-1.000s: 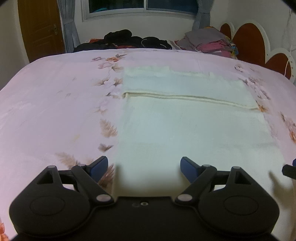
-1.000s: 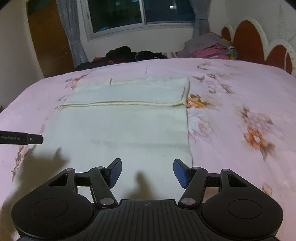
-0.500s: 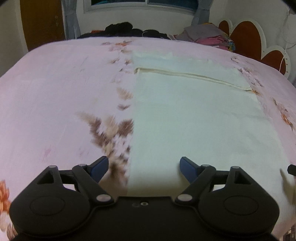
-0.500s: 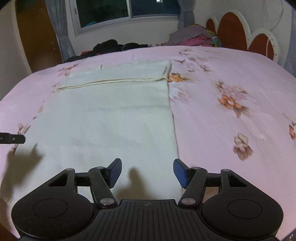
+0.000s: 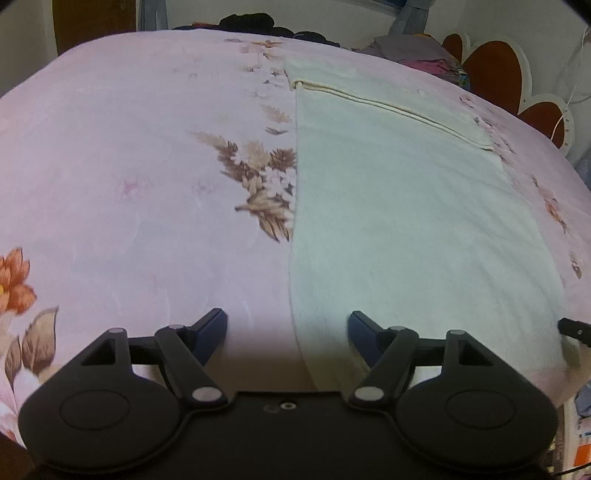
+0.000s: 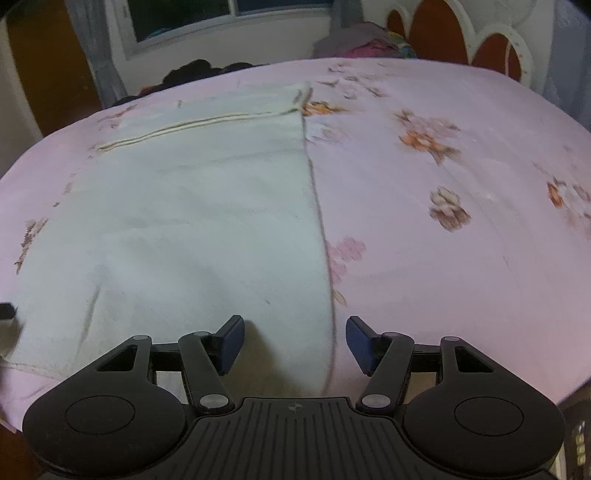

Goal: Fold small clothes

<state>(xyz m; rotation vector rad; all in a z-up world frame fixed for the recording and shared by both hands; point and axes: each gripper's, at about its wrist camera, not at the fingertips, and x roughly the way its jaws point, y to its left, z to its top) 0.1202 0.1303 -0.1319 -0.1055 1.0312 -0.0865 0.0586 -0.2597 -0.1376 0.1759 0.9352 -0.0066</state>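
A cream-white cloth (image 5: 406, 206) lies flat on the pink floral bedsheet (image 5: 129, 166), its far part folded over with a seam line across. My left gripper (image 5: 288, 328) is open and empty, astride the cloth's near left edge. My right gripper (image 6: 295, 339) is open and empty, astride the cloth's (image 6: 192, 221) near right edge. The tip of the right gripper shows at the right edge of the left wrist view (image 5: 574, 326), and the left gripper's tip shows at the left edge of the right wrist view (image 6: 6, 310).
Dark clothes (image 5: 255, 22) and a pile of coloured clothes (image 6: 365, 42) lie at the far side of the bed. A red and white headboard (image 5: 498, 74) stands at the right. The bed's near edge (image 6: 535, 380) drops off below the grippers.
Both grippers have pulled back toward the near edge of the bed and spread apart, so the cloth's side edges now sit between their open fingers. The cloth has not moved.
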